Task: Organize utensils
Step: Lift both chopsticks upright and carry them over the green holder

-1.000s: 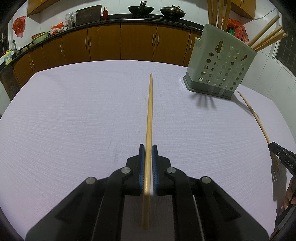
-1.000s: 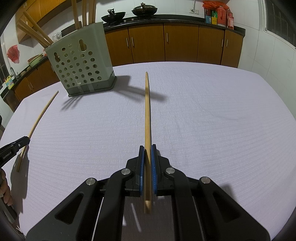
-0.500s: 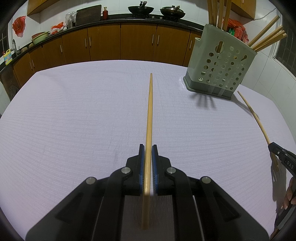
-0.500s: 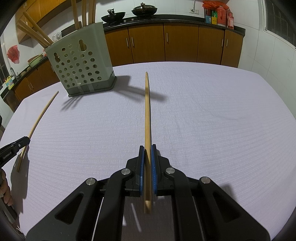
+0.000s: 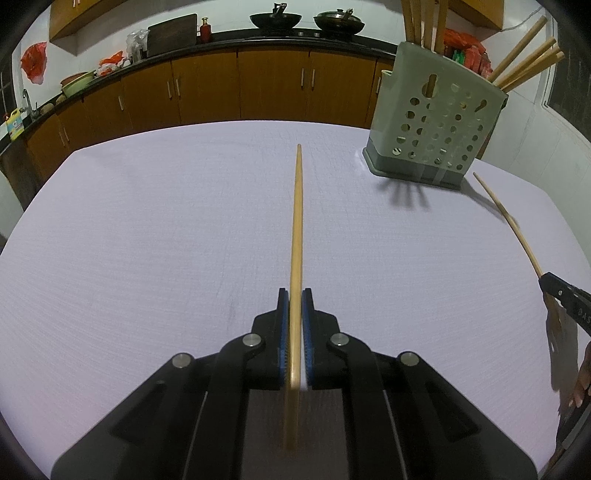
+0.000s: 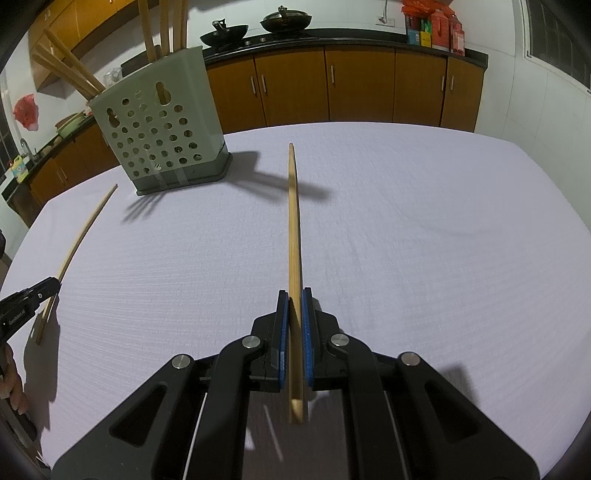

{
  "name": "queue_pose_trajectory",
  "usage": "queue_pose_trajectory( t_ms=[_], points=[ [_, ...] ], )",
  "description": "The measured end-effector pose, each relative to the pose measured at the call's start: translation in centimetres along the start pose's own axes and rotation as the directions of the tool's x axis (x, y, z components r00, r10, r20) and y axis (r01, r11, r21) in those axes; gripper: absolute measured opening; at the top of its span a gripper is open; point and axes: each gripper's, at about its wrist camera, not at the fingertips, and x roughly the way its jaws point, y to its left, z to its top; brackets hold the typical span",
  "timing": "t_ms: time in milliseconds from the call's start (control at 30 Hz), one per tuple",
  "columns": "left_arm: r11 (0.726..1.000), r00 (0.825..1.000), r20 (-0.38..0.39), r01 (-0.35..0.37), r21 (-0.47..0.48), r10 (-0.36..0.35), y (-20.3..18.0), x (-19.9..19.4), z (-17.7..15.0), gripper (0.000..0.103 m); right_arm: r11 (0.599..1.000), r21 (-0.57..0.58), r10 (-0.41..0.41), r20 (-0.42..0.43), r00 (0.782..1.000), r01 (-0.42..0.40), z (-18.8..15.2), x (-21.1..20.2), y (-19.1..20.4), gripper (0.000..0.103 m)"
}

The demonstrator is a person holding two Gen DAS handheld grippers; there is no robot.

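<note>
My left gripper [image 5: 294, 295] is shut on a long wooden chopstick [image 5: 296, 221] that points forward over the white table [image 5: 147, 221]. My right gripper [image 6: 294, 295] is shut on another wooden chopstick [image 6: 293, 221], also pointing forward. A grey-green perforated utensil holder [image 5: 437, 125] with several chopsticks standing in it sits at the far right in the left wrist view and at the far left in the right wrist view [image 6: 159, 129]. The right gripper with its chopstick shows at the right edge of the left wrist view [image 5: 554, 291]. The left gripper shows at the left edge of the right wrist view [image 6: 48, 288].
Brown kitchen cabinets [image 5: 273, 88] with a black counter run behind the table. Two woks [image 5: 275, 18] stand on the counter. Red packages [image 6: 432, 22] sit at the counter's right end. The table's far edge lies just behind the holder.
</note>
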Motion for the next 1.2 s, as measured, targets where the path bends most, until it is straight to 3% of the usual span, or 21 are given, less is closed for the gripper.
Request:
queue_pose_trajectory(
  t_ms=[133,333,500,700,1033,1200],
  points=[
    [1.000,1.000,0.020,0.000,0.010,-0.001,0.4,-1.2,0.0,0.008,1.000,0.001,-0.011,0.046,0.999,0.011,0.0,-1.2,-0.1,0.008],
    [1.000,0.989,0.150,0.014,0.019,-0.017,0.9,-5.7,1.7,0.008,1.000,0.024,-0.004,0.172,0.985,0.000,1.5,-4.8,-0.6,0.008],
    [0.999,0.958,0.282,0.040,0.022,-0.045,0.6,-10.2,4.2,0.008,1.000,0.023,0.006,0.293,0.956,-0.013,3.4,-8.3,-0.4,0.008],
    [0.996,0.926,0.368,0.073,0.040,-0.083,0.2,-13.5,6.7,0.008,0.999,0.017,0.024,0.399,0.916,-0.034,5.6,-11.4,0.0,0.007],
    [0.987,0.892,0.423,0.145,0.066,-0.160,-1.3,-15.8,8.6,0.008,0.998,-0.013,0.066,0.483,0.873,-0.068,7.1,-14.1,1.5,0.007],
    [0.973,0.863,0.449,0.208,0.098,-0.230,-2.6,-17.3,9.7,0.008,0.992,-0.031,0.118,0.542,0.832,-0.120,7.8,-16.3,2.5,0.007]
  ],
)
